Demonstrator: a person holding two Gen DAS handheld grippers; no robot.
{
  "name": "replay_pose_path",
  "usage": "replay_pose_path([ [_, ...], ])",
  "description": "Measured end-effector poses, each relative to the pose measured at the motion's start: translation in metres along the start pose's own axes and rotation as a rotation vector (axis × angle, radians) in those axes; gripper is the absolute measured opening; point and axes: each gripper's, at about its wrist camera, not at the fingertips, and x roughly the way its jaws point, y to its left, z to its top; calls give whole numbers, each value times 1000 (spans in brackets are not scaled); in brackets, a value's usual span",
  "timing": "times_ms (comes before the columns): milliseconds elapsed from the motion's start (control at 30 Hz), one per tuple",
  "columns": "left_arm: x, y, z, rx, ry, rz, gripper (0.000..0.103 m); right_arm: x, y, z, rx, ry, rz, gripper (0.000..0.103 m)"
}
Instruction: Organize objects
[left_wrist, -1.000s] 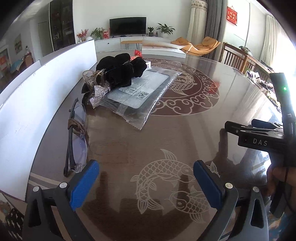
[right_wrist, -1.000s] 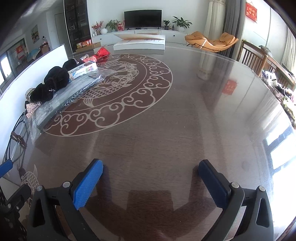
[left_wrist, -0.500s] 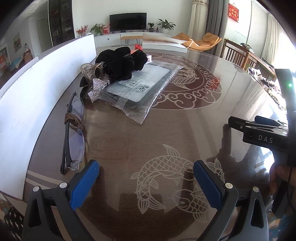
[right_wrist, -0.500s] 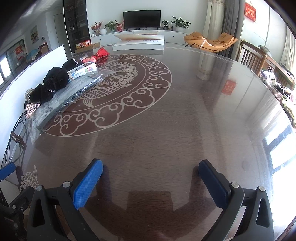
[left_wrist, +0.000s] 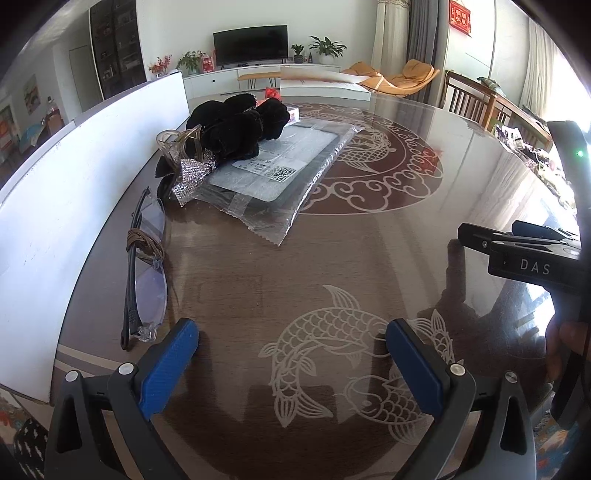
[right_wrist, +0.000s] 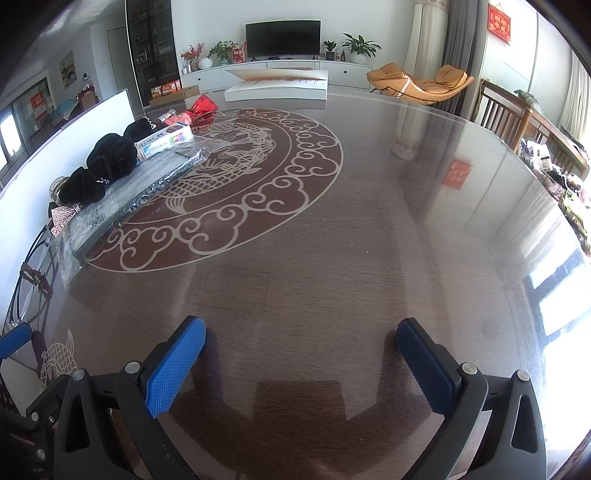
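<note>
Since a second ago the left claw (left_wrist: 291, 350) has eased forward over the glossy brown surface (left_wrist: 332, 258), so the glasses (left_wrist: 146, 269) and the plastic-wrapped pack (left_wrist: 280, 173) sit a little nearer and larger in its view; the right claw (right_wrist: 299, 354) has barely shifted.

The left claw is spread wide with nothing between its blue pads (left_wrist: 168, 363). It hangs above the fish pattern on the surface. The glasses lie to its left, along the white board (left_wrist: 74, 177) that edges the surface, with a brown hair tie (left_wrist: 142, 243) looped around the frame. Their near end lies just beside the left pad, apart from it. Further ahead and left of centre lies the plastic-wrapped pack, with a black cloth bundle (left_wrist: 240, 125) on its far end and a sequinned bow (left_wrist: 192, 175) and a clear hair claw clip (left_wrist: 177, 138) at its left side.

The right claw is also spread wide and holds nothing. Bare surface lies before it. The same pack (right_wrist: 129, 195), the black bundle (right_wrist: 107, 162) and a small printed box (right_wrist: 164, 142) all lie well apart to its far left, and the glasses (right_wrist: 31, 273) show at the left edge. A red packet (right_wrist: 201, 105) lies beyond them.
</note>
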Motion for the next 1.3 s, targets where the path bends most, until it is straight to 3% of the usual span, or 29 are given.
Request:
replay_pose_path([
  [1033,-2,1,-1,6,-3,-3,103,1,0,-1,0,-1,0,103],
  [1300,-17,18,-20,-24,-15,16,103,0,-2,-1,5,0,-2,103],
])
